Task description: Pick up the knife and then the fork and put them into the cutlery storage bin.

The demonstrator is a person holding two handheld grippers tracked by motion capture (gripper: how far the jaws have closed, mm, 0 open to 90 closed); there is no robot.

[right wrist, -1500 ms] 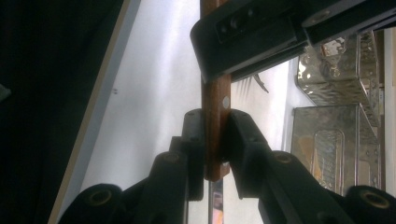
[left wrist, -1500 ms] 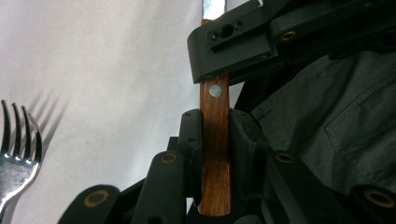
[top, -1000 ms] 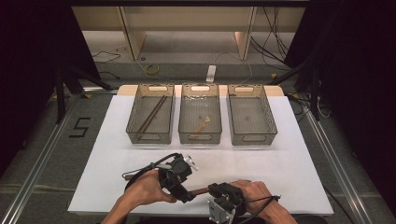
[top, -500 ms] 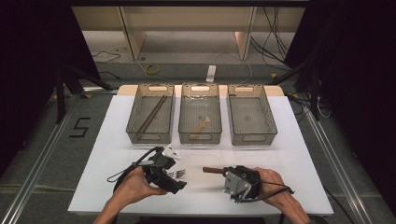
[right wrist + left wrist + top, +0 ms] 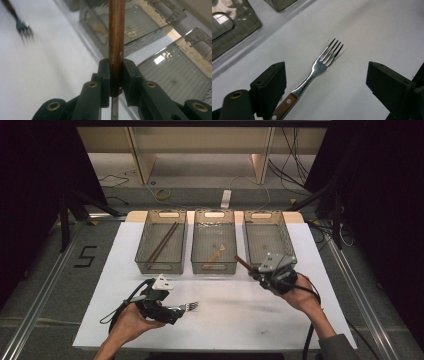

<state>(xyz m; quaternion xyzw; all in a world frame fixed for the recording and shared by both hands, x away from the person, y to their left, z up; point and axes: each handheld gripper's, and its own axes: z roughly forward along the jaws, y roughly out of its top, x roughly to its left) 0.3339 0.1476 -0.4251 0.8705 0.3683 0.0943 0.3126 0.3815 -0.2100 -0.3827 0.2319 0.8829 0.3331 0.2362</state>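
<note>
Two tongs, two jobs. My left tongs (image 5: 325, 82) have just been opening and now stand spread around the fork (image 5: 319, 67), which lies loose on the table (image 5: 225, 320). My right tongs (image 5: 115, 75) have risen, pinching a wooden-handled utensil (image 5: 116, 37), toward the right bin (image 5: 265, 237). So sorting continues. A "5" (image 5: 86, 256) marks the floor.

Black grippers (image 5: 260, 276) with brass-ringed holes, black cables, perhaps a grey sleeve (image 5: 339, 347).
</note>
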